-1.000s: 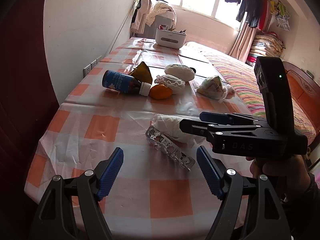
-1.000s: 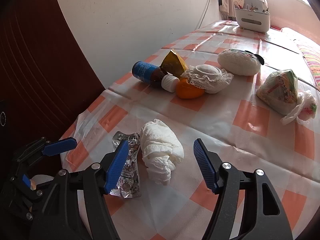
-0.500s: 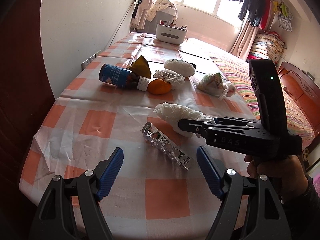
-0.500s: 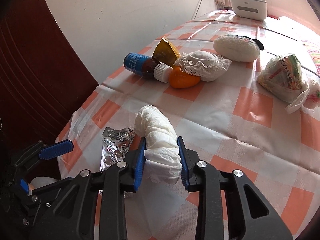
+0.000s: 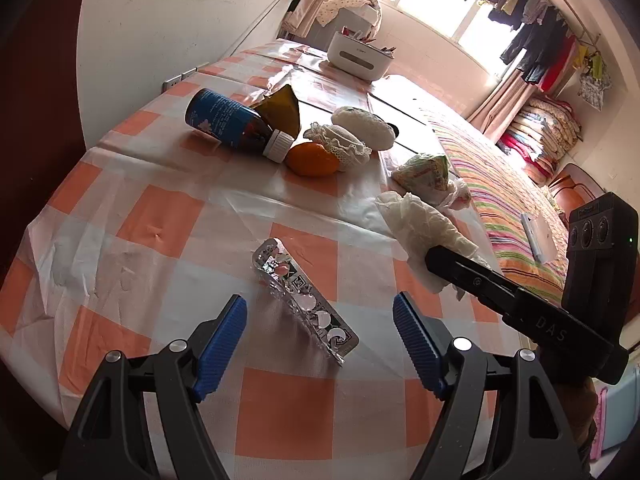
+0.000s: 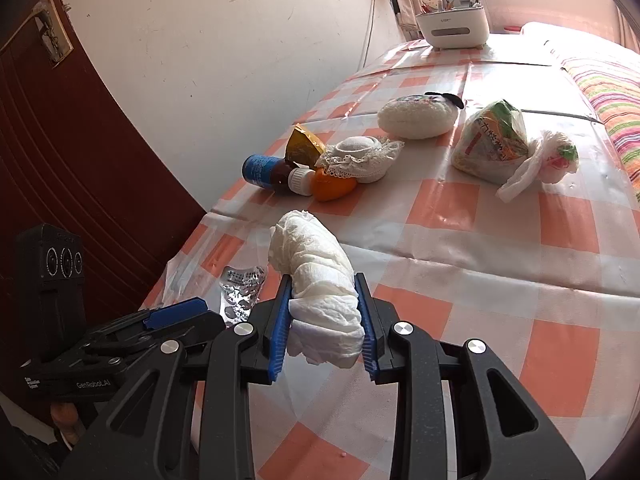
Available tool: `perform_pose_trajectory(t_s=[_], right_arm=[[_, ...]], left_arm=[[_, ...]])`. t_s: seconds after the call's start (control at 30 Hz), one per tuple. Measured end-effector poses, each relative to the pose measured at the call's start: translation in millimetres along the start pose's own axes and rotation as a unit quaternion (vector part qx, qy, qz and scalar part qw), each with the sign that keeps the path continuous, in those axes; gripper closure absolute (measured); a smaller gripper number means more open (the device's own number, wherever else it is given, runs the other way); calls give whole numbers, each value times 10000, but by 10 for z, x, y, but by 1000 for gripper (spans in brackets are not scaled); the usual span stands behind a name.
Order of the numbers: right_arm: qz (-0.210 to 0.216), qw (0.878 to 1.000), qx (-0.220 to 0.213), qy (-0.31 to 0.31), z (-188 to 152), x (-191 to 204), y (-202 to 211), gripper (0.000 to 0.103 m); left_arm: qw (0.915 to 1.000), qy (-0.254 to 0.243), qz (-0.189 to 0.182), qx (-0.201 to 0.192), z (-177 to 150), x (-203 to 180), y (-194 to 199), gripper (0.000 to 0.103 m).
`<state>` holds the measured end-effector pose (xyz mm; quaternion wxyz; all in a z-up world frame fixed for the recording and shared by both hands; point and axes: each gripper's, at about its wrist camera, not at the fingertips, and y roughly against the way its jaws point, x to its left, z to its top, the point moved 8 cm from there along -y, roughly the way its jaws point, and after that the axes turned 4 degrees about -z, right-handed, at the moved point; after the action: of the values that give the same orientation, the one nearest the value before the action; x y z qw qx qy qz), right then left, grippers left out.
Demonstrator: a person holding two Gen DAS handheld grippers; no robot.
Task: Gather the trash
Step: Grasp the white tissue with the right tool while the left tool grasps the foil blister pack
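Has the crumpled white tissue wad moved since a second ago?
Yes. The crumpled white tissue wad, then beside the silver blister pack, is now lifted away to its right, clamped in the right gripper.

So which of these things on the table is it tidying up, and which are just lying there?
Job in hand:
- tissue wad, gripped in the right gripper
- used pill strip, in front of the open left gripper

Just lying about, as far as I can tell:
- bottle
- orange
- white box
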<state>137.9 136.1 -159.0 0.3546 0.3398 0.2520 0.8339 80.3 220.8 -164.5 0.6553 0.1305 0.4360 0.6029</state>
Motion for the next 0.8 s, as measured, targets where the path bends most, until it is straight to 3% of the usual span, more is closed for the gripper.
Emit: perform_pose_trajectory(t_s=[0.33, 0.5, 0.73, 0.77, 0.8], right_arm=[[59, 9984, -398, -390, -11, -266, 457, 74], [35, 9961, -627, -625, -26, -422, 682, 74], [-84, 9925, -883, -846, -64, -611, 900, 74], [-112, 9919, -917, -873, -68, -629, 915, 74], [-137, 9915, -943, -888, -76, -650, 935, 74]], left_arm=[[9984, 372, 345, 258, 11, 70, -274, 33], [9978, 286, 527, 269, 22, 74, -355, 74], [9990, 130, 386, 192, 4, -71, -385, 82], [9991, 60, 379, 176, 2, -109, -385, 85], [9991, -13, 378, 166, -2, -145, -388, 97]])
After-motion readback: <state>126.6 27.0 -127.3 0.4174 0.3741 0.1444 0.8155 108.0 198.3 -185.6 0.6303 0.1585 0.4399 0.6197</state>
